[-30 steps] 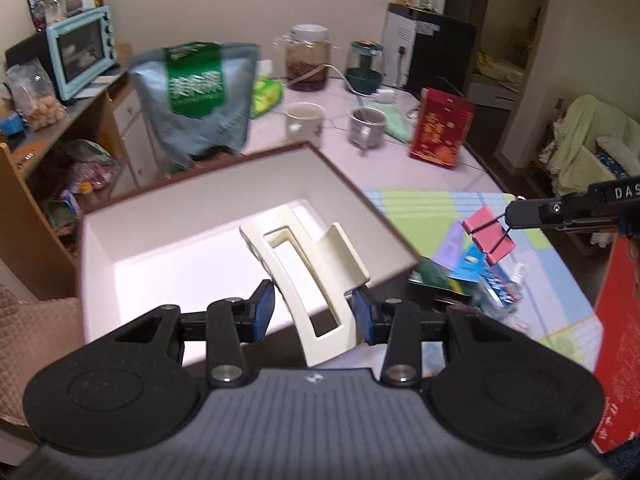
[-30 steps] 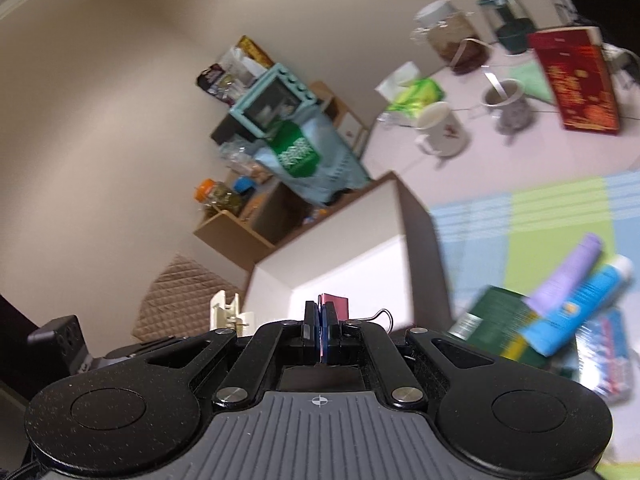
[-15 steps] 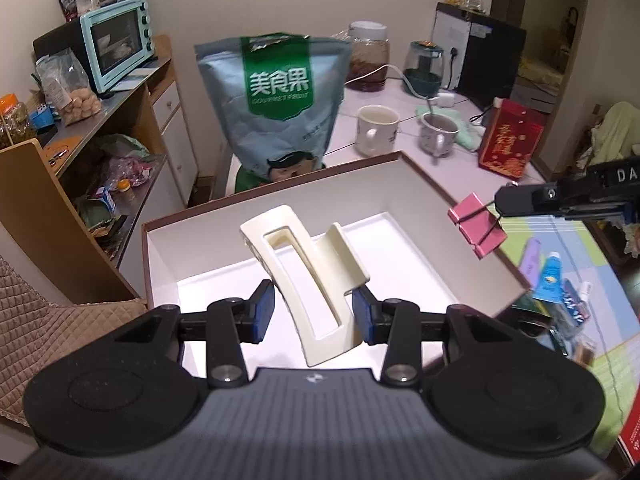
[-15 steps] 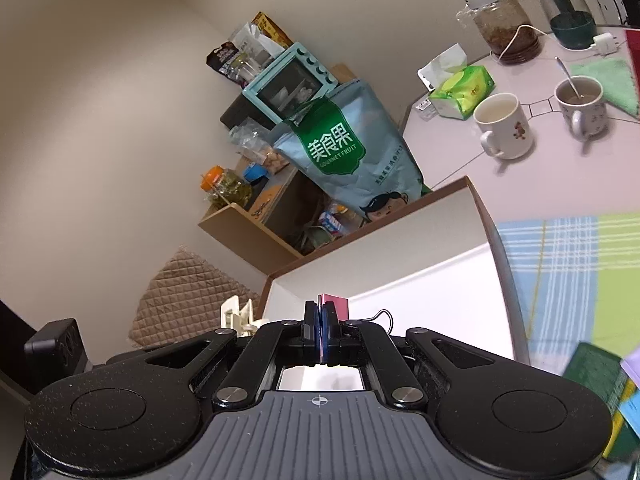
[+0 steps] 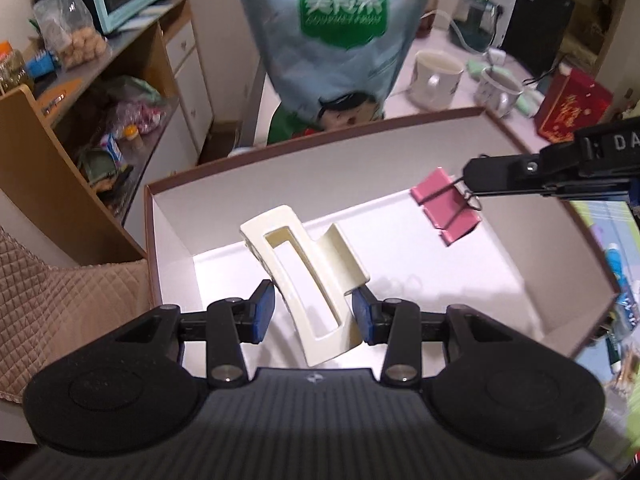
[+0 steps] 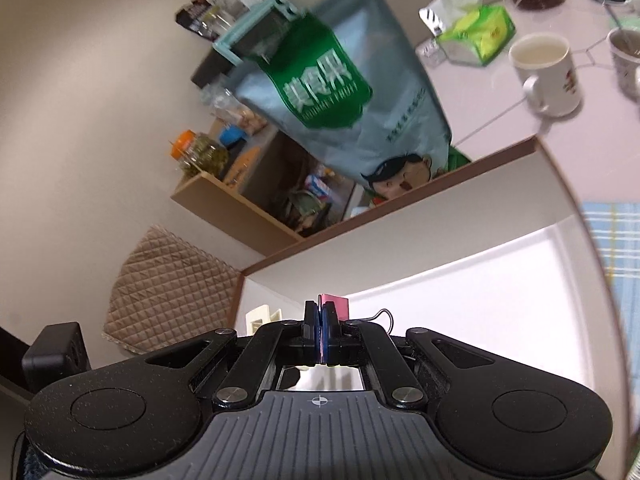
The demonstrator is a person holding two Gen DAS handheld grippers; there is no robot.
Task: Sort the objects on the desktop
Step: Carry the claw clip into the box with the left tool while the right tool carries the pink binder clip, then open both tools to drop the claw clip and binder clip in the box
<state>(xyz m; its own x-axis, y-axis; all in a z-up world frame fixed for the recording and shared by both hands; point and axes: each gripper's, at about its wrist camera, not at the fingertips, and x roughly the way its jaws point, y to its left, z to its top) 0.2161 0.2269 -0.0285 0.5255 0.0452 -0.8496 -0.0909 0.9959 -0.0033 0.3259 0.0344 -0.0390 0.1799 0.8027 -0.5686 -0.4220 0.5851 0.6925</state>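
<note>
Cluttered kitchen table, and your white box (image 5: 420, 160) sits open in front. Your left gripper (image 5: 314, 312) is clamped on the cream hair claw (image 5: 308, 268) above the box's near left; your right gripper (image 6: 322, 334) pinches the pink binder clip (image 5: 446, 210) above the right side.

beige wall (image 6: 100, 100), wooden shelf unit (image 5: 60, 168), quilted cushion (image 5: 60, 312).
</note>
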